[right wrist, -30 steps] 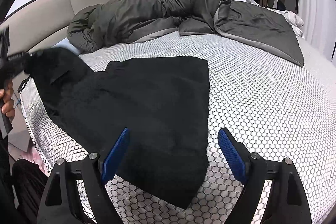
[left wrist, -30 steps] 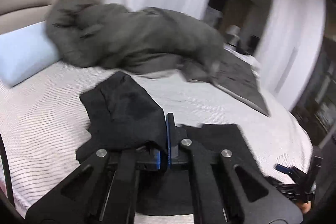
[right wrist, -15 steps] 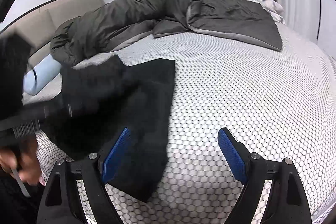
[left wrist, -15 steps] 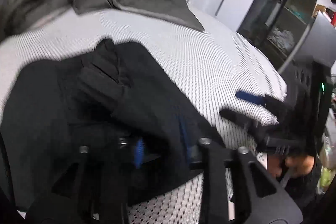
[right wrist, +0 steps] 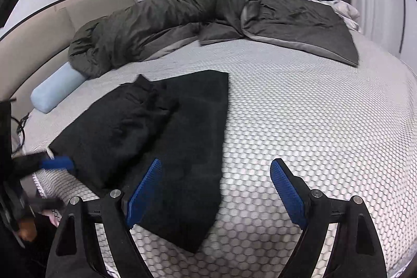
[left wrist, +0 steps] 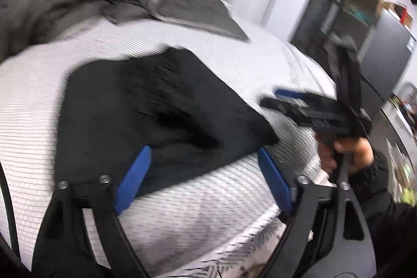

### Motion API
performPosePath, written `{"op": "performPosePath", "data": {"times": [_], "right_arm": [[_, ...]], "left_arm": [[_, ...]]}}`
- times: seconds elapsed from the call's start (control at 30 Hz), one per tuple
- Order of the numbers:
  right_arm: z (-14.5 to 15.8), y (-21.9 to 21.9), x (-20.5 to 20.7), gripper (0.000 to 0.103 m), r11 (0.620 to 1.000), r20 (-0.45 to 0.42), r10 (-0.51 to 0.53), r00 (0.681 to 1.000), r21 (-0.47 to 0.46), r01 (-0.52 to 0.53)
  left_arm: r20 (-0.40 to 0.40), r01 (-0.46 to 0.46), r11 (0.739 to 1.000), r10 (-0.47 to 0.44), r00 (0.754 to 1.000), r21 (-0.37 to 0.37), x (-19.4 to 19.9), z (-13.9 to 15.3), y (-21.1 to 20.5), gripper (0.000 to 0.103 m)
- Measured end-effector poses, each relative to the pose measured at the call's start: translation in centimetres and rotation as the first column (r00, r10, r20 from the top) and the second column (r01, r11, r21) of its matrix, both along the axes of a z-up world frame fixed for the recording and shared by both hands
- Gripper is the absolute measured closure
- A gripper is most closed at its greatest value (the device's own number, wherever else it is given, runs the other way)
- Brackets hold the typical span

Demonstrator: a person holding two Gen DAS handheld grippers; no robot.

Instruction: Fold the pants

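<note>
The black pants (right wrist: 169, 137) lie on the white bed (right wrist: 299, 121), their left part laid over the rest in a bunched layer. My left gripper (left wrist: 203, 181) hovers at the pants' (left wrist: 161, 108) near edge at the bedside. Its jaws are opening, and that edge lies between the blue pads (left wrist: 133, 181) without being pressed. In the right wrist view one of the left gripper's pads (right wrist: 56, 163) shows at the pants' left corner. My right gripper (right wrist: 215, 189) stands open over the pants' right edge and bare sheet, holding nothing. The left wrist view shows it (left wrist: 299, 106) held by a hand (left wrist: 346, 155).
A rumpled grey duvet (right wrist: 182, 14) covers the far side of the bed. A light blue bolster (right wrist: 56, 90) lies by the beige headboard (right wrist: 31, 43). Dark shelving (left wrist: 351, 12) stands beyond the bed on the right. White curtains hang behind.
My left gripper, shut on the pants' fabric before, swung across and down, laid that part over the rest and opened. The right gripper stayed open in place.
</note>
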State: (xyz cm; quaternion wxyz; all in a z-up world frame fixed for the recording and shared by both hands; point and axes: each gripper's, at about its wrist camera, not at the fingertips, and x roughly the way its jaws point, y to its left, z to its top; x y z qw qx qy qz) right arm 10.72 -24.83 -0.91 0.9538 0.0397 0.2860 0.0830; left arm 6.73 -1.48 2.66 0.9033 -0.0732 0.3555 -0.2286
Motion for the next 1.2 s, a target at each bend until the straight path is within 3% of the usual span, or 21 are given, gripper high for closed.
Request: {"op": "performPosePath", "data": {"times": [0.1, 0.2, 0.27, 0.37, 0.43, 0.5, 0.53, 0.63, 0.73, 0.8, 0.87, 0.93, 1.03, 1.13, 1.2], "right_arm": [[0.0, 1.1, 0.2, 0.016, 0.997, 0.007, 0.066, 0.998, 0.038, -0.066], [0.0, 3.0, 0.7, 0.016, 0.989, 0.014, 0.133, 0.991, 0.064, -0.134], [-0.2, 5.3, 1.3, 0.016, 0.981, 0.018, 0.184, 0.983, 0.051, -0.185], [-0.9, 8.4, 2.0, 0.016, 0.954, -0.013, 0.293, 0.956, 0.068, -0.291], [-1.3, 10.8, 2.4, 0.016, 0.951, -0.028, 0.308, 0.951, 0.0, -0.308], [-1.8, 12.3, 2.9, 0.016, 0.952, -0.038, 0.298, 0.954, -0.067, -0.3], [-2.8, 13.8, 4.1, 0.016, 0.957, -0.078, 0.236, 0.969, -0.154, -0.246], [-3.8, 14.3, 5.1, 0.016, 0.964, -0.109, 0.188, 0.976, -0.168, -0.205], [-3.4, 13.8, 5.4, 0.016, 0.984, -0.072, 0.118, 0.99, -0.128, -0.126], [-2.5, 12.4, 4.8, 0.016, 0.997, -0.002, 0.027, 1.0, -0.066, -0.027], [-1.8, 9.7, 3.9, 0.016, 0.998, 0.035, -0.056, 0.998, 0.025, 0.055], [-1.8, 6.6, 3.1, 0.016, 0.989, 0.019, -0.118, 0.993, 0.088, 0.116], [-2.8, 3.1, 2.5, 0.016, 0.984, -0.071, -0.121, 0.99, 0.123, 0.129], [-3.3, 1.0, 1.8, 0.016, 0.966, -0.096, -0.066, 0.993, 0.244, 0.088], [-3.0, 1.1, 1.5, 0.016, 0.964, -0.077, -0.061, 0.995, 0.252, 0.079]], "left_arm": [[0.004, -0.123, 0.991, 0.123, 0.992, 0.055, 2.5, -0.3, 3.1, 0.019], [0.029, -0.245, 0.966, 0.244, 0.969, 0.085, 4.8, -1.9, 5.4, 0.019], [-0.011, -0.3, 0.95, 0.302, 0.953, 0.086, 5.4, -3.8, 6.8, 0.019], [-0.073, -0.303, 0.947, 0.311, 0.948, 0.111, 5.3, -6.0, 7.7, 0.019], [-0.059, -0.294, 0.947, 0.303, 0.951, 0.126, 5.1, -6.3, 7.5, 0.018], [-0.048, -0.283, 0.948, 0.293, 0.955, 0.145, 5.1, -6.5, 7.2, 0.017], [-0.047, -0.279, 0.948, 0.289, 0.956, 0.151, 5.2, -6.6, 7.1, 0.017], [-0.079, -0.27, 0.952, 0.283, 0.956, 0.143, 5.6, -6.7, 6.5, 0.017], [-0.095, -0.263, 0.957, 0.275, 0.957, 0.123, 5.7, -6.7, 7.0, 0.014], [-0.105, -0.26, 0.959, 0.272, 0.957, 0.113, 5.5, -6.6, 7.2, 0.014], [-0.103, -0.258, 0.959, 0.27, 0.957, 0.113, 5.6, -6.6, 7.2, 0.014], [-0.095, -0.258, 0.958, 0.27, 0.958, 0.127, 5.7, -6.4, 6.8, 0.014], [-0.084, -0.253, 0.959, 0.264, 0.961, 0.126, 5.5, -6.0, 6.5, 0.014], [-0.056, -0.262, 0.954, 0.272, 0.961, 0.145, 5.0, -5.3, 6.1, 0.014], [-0.049, -0.263, 0.953, 0.273, 0.961, 0.152, 4.9, -5.2, 6.0, 0.014]]}}
